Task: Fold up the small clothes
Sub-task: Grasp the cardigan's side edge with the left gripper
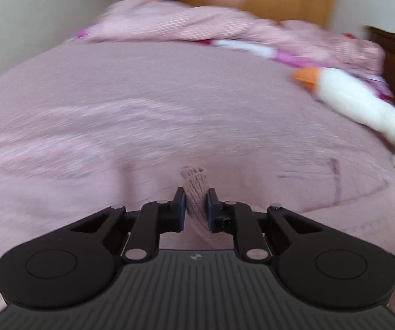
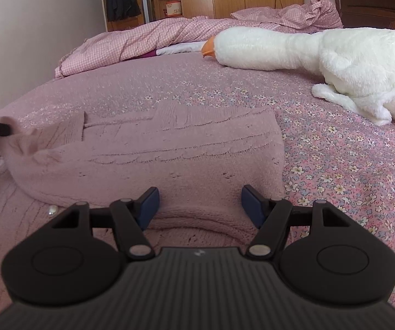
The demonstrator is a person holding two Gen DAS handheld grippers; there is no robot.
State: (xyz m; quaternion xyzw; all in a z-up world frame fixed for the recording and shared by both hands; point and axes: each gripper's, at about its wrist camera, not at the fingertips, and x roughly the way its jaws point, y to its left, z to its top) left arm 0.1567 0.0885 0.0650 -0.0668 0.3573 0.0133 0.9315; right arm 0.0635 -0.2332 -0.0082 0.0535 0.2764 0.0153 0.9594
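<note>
Left tongs [image 1: 196,202] pinch one pink knit sweater [image 2: 170,148]; right tongs [image 2: 200,206] gape wide; one plush goose [image 2: 334,63].

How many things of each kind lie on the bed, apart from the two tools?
Knitted pink garment: 1
White plush goose: 1
Checked pink duvet: 1
Total: 3

open bedspread [image 2: 334,165] lies right of the pink knit sweater [image 2: 170,151]; beyond it a white plush goose [image 2: 348,60] blocks the far right, and a crumpled checked duvet [image 2: 131,41] bounds the far edge.
</note>
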